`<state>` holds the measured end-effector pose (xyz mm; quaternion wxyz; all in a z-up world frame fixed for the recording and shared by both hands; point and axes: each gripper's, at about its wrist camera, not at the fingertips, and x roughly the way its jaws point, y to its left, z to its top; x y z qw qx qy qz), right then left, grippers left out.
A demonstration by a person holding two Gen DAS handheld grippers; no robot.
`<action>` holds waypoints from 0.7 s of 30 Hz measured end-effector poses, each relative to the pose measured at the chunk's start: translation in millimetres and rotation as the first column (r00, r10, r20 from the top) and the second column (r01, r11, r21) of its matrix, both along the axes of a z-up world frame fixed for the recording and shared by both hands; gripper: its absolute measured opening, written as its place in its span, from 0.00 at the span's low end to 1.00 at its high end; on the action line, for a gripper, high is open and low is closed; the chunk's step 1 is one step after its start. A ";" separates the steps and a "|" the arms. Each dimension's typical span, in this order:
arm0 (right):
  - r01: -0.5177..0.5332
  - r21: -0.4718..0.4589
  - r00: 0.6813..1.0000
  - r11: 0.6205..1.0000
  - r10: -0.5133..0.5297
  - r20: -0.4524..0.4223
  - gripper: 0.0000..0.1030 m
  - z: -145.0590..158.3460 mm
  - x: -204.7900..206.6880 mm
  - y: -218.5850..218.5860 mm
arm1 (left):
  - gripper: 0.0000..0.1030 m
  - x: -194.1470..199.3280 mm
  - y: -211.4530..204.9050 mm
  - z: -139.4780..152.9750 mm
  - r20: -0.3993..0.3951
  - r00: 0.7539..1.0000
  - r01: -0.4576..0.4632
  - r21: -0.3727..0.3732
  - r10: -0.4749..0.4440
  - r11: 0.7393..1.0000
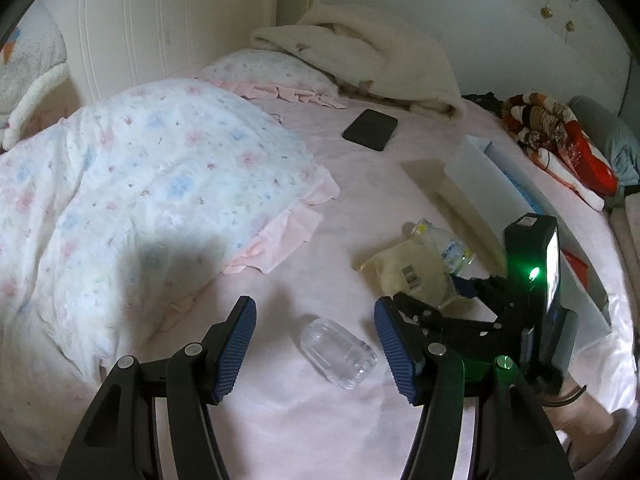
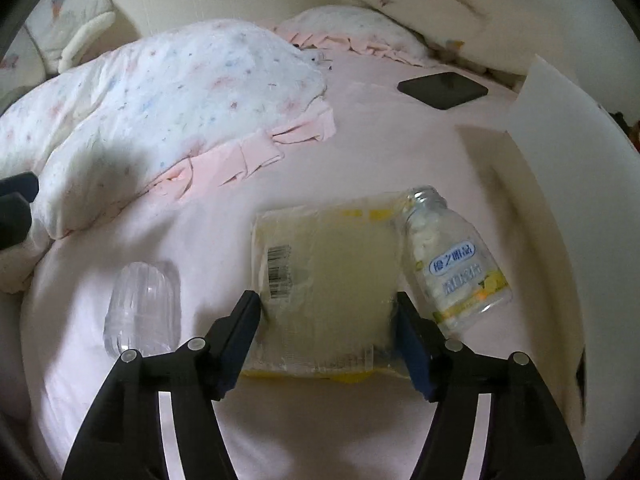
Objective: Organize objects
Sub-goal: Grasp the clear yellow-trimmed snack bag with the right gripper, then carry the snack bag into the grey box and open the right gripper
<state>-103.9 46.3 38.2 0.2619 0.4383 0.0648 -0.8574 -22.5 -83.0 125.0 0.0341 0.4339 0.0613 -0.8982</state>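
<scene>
Pink sheeting covers the bed (image 1: 352, 184), and on its left side a flowered quilt (image 1: 132, 184) lies bunched up, its pink frill spilling toward the middle. Just right of that, the left gripper (image 1: 316, 344) hangs over the sheet with its blue pads spread apart and nothing pressed between them; a clear, empty jar (image 1: 338, 354) lies on its side on the sheet within the gap between the fingers, nearer the right finger, touched by neither pad. Further right and a little farther up the bed sits a pale yellow sealed packet (image 2: 324, 276) with a barcode label near its left edge. The right gripper (image 2: 328, 308) straddles the packet's near end, one finger at each side edge; its jaws stand apart, and whether the pads actually press the packet cannot be made out. From that gripper's own view the clear jar lies off to the left of its left finger, well clear of it. Touching the packet's right edge, a small labelled bottle (image 2: 456, 264) of white tablets lies tilted, capless mouth pointing away, just beside the right finger. Beyond, a black flat case (image 1: 370, 129) rests on the sheet, and a white open-topped box (image 1: 500, 200) stands at the far right.
</scene>
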 end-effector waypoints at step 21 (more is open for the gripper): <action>0.161 -0.251 0.955 0.955 -0.215 -0.205 0.53 112.9 93.8 112.2 | 0.57 28.7 83.3 18.2 -0.054 0.982 0.179 -0.011 -0.179 0.984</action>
